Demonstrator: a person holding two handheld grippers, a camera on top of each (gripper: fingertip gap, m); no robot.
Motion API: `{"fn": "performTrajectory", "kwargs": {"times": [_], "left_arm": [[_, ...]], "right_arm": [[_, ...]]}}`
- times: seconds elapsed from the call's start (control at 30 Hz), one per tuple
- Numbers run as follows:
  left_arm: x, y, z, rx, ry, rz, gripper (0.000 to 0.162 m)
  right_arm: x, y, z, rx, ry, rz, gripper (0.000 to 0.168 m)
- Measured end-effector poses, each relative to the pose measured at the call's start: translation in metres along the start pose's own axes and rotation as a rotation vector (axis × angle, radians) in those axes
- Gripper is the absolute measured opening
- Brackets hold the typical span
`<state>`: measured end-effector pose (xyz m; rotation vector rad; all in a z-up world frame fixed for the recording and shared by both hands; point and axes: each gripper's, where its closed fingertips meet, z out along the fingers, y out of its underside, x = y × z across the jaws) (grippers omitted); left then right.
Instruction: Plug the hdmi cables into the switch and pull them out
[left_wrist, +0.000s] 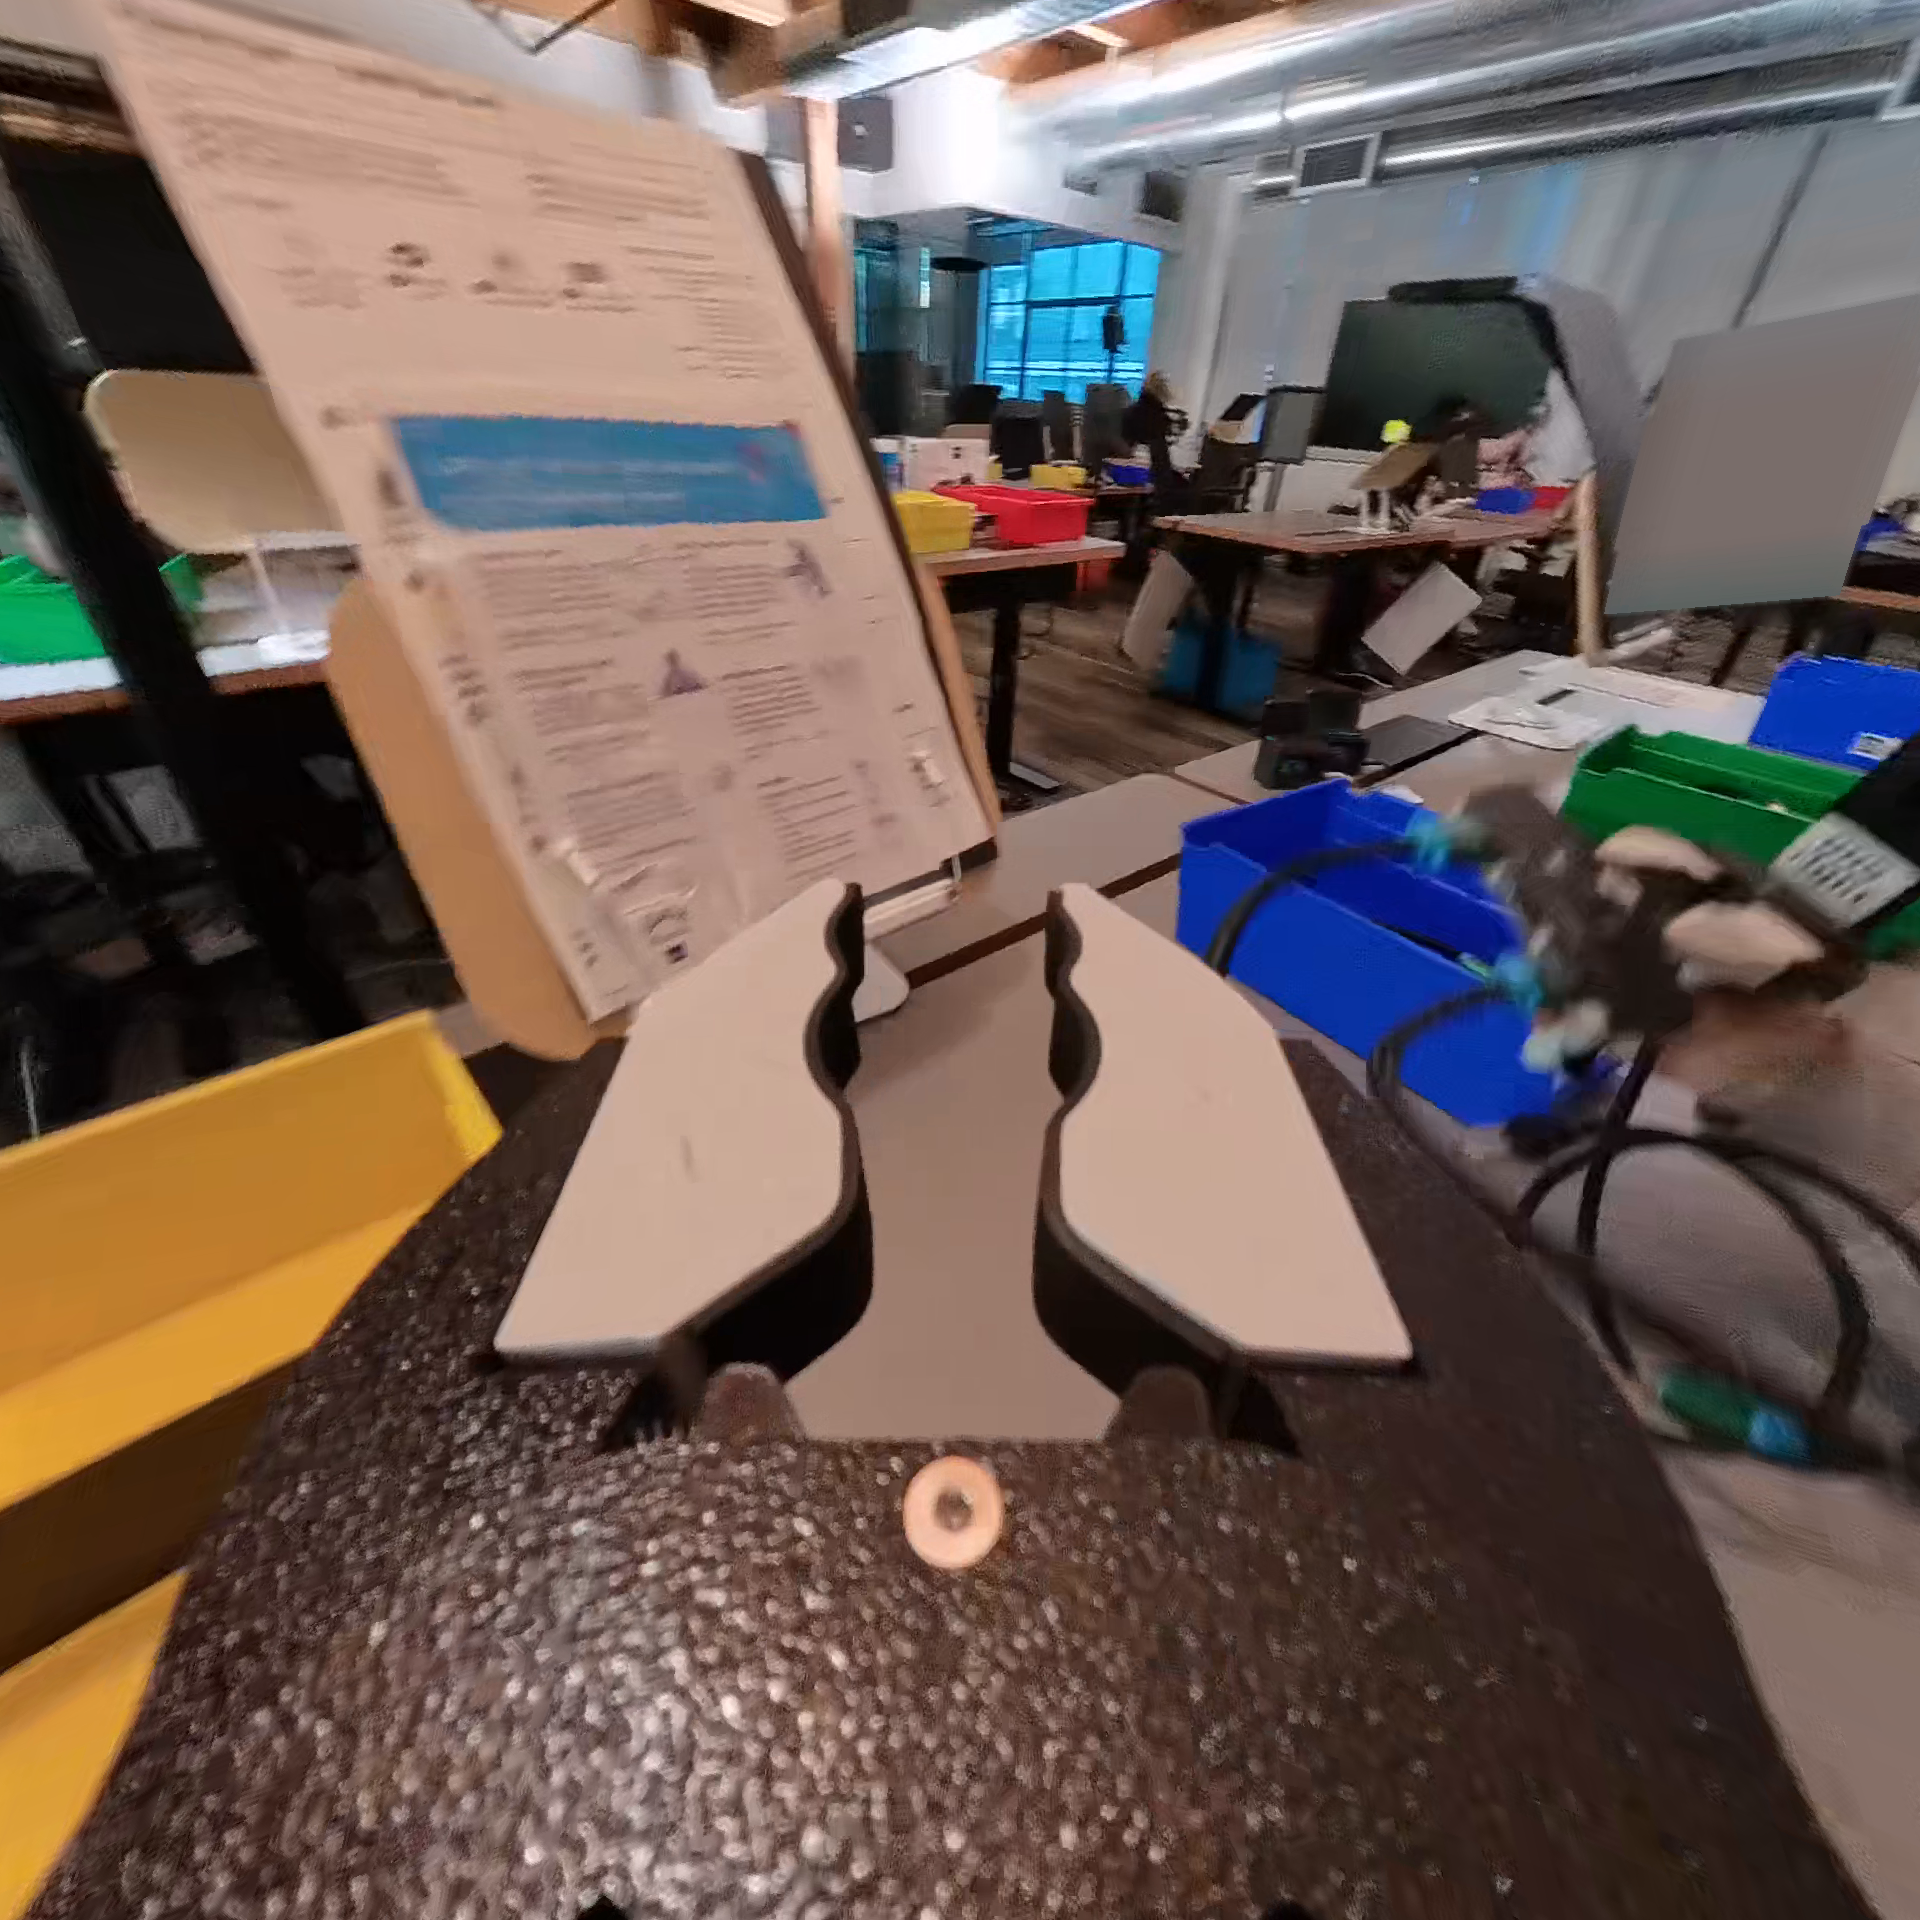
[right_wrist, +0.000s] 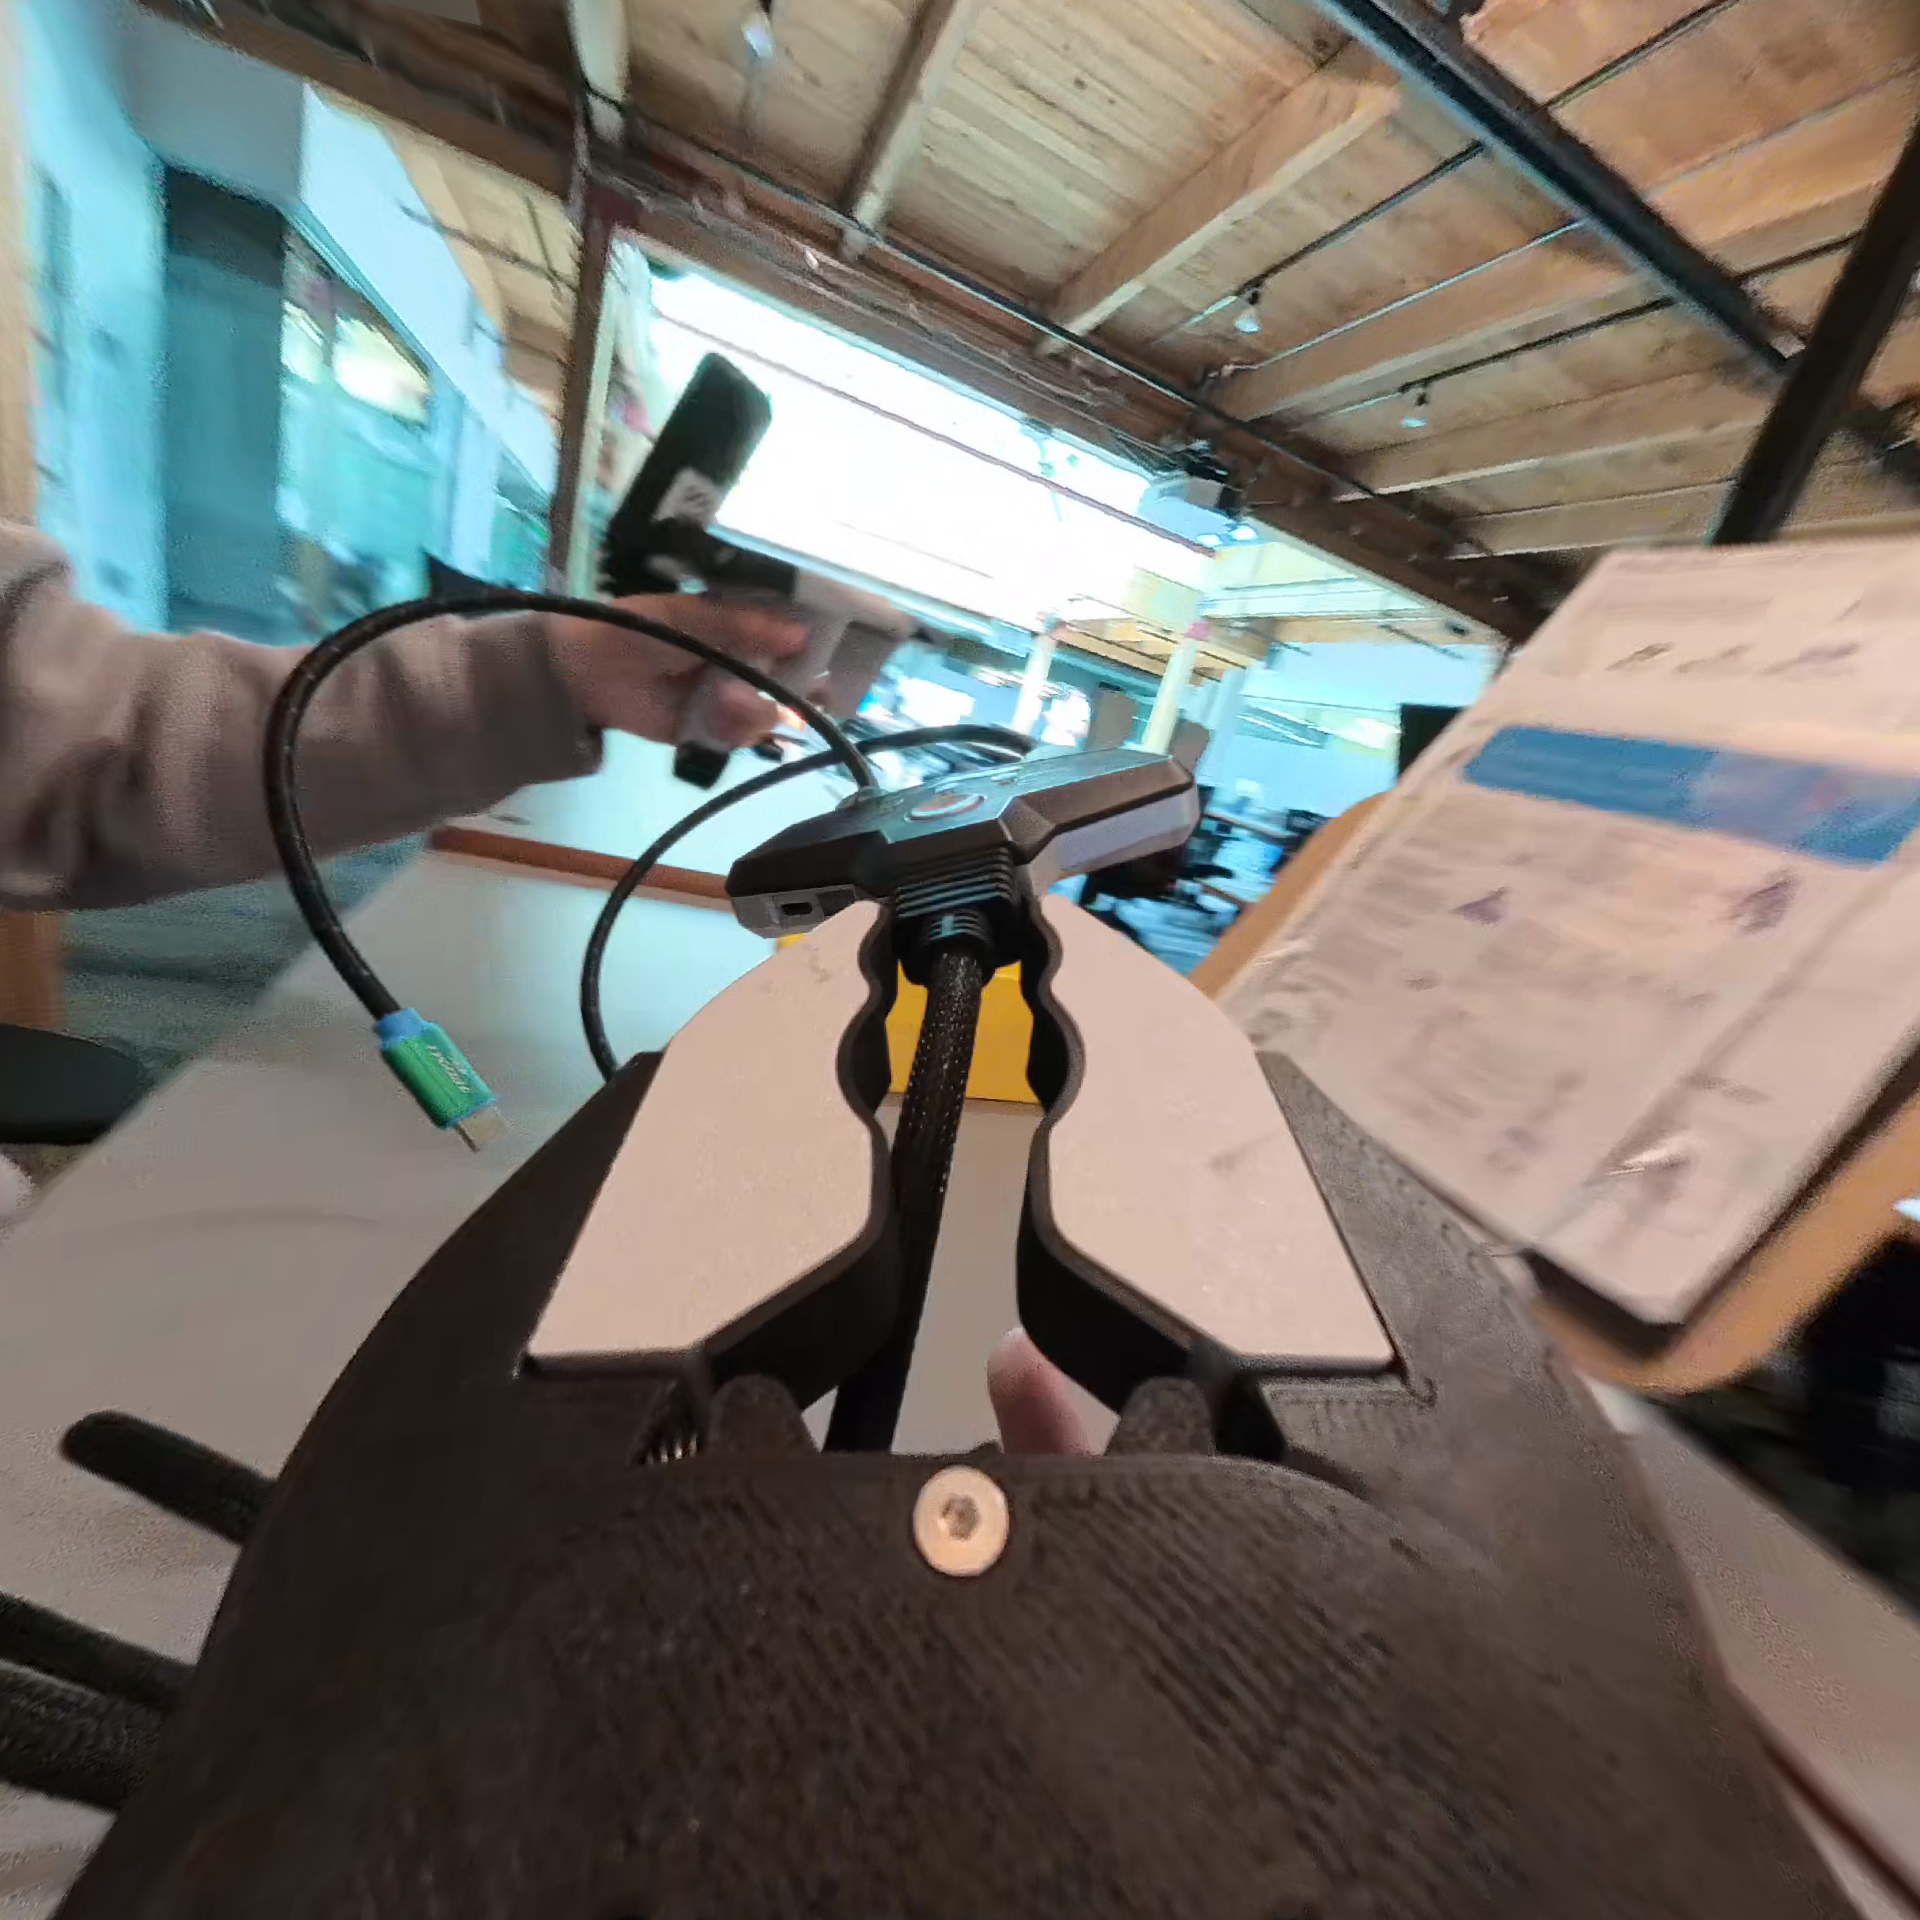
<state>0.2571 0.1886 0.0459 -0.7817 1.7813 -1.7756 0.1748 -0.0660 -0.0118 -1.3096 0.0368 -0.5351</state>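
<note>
Workshop table (left_wrist: 1714, 1299) | right tool (right_wrist: 956, 987) clamps switch (right_wrist: 966, 831) cable | left tool (left_wrist: 951, 997) apart, empty, well left

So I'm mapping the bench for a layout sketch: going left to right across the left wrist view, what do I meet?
Yellow bin → propped instruction sheet → left hand-held gripper, open and empty → blue bin → switch held up by the right hand-held gripper, blurred.

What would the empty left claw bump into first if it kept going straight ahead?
Probably the foot of the tilted paper-covered board, just beyond the open left claw. Only bare tabletop shows before it, though depth is hard to judge.
</note>
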Motion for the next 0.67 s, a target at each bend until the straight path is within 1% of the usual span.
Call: {"fn": "performTrajectory", "kwargs": {"times": [0.07, 0.17, 0.3, 0.37, 0.43, 0.47, 0.57, 0.67], "left_arm": [[-0.011, 0.024, -0.01, -0.041, -0.019, -0.024, 0.032], [-0.003, 0.064, -0.015, -0.137, 0.023, -0.034, 0.034], [0.012, 0.1, -0.009, -0.231, 0.08, 0.0, 0.035], [0.019, 0.112, -0.002, -0.266, 0.111, 0.002, 0.036], [0.026, 0.119, 0.006, -0.284, 0.141, -0.013, 0.036], [0.029, 0.121, 0.011, -0.282, 0.155, -0.019, 0.036], [0.041, 0.124, 0.023, -0.27, 0.201, -0.041, 0.034], [0.052, 0.13, 0.033, -0.279, 0.241, -0.043, 0.034]], "right_arm": [[0.024, -0.027, -0.006, -0.046, 0.087, -0.116, 0.022], [0.066, -0.071, -0.028, -0.097, 0.252, -0.29, 0.022], [0.12, -0.122, -0.079, -0.141, 0.514, -0.499, 0.022], [0.142, -0.137, -0.11, -0.163, 0.652, -0.608, 0.022], [0.159, -0.138, -0.144, -0.197, 0.8, -0.683, 0.022], [0.165, -0.132, -0.161, -0.229, 0.883, -0.718, 0.022], [0.167, -0.095, -0.209, -0.374, 1.081, -0.801, 0.022], [0.156, -0.059, -0.243, -0.535, 1.229, -0.87, 0.022]]}}
